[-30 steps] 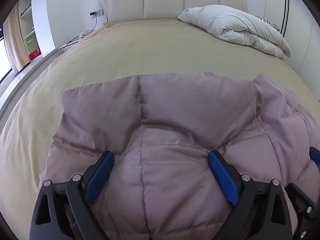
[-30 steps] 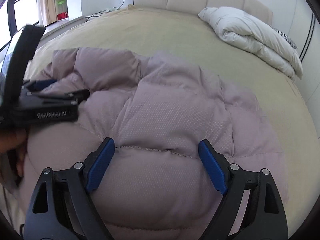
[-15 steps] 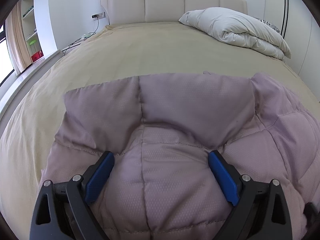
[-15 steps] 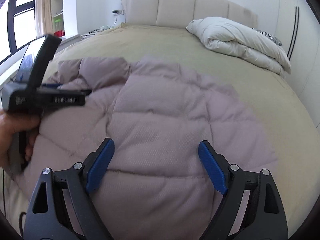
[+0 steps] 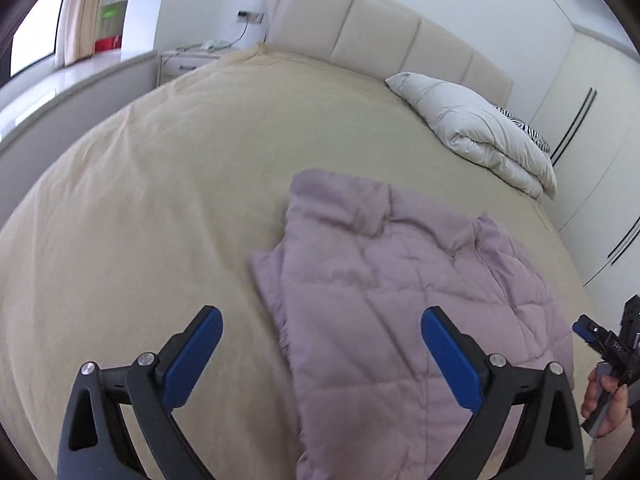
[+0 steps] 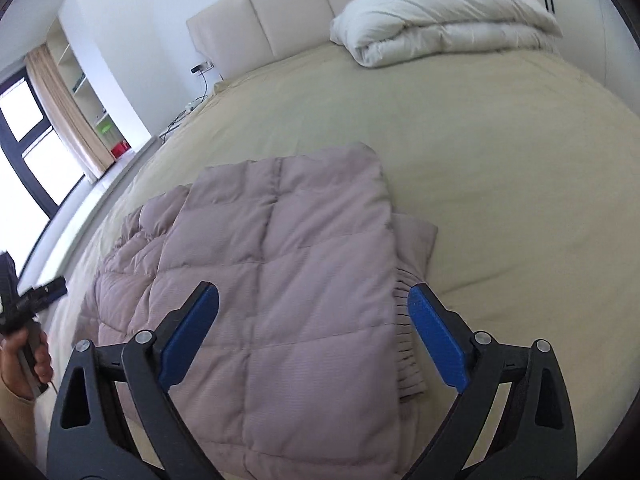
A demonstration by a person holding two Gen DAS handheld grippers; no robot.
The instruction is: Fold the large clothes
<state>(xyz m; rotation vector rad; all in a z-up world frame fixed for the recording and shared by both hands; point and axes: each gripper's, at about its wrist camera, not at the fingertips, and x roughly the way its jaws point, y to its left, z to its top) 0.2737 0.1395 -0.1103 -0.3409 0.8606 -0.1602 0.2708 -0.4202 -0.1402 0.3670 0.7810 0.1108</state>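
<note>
my right gripper (image 6: 312, 336) fingers are opening, empty, above the folded jacket (image 6: 280, 280) lying flat on the bed (image 6: 500, 160); my left gripper (image 5: 320, 356) fingers, spread, straddle its edge, free to regrasp.

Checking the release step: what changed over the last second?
Both grippers pulled back from the jacket and rolled. The left gripper now hangs over its left edge, open; the right gripper is above it, jaws opening, nothing gripped. The jacket stays folded on the bed; the duvet is unmoved.
</note>
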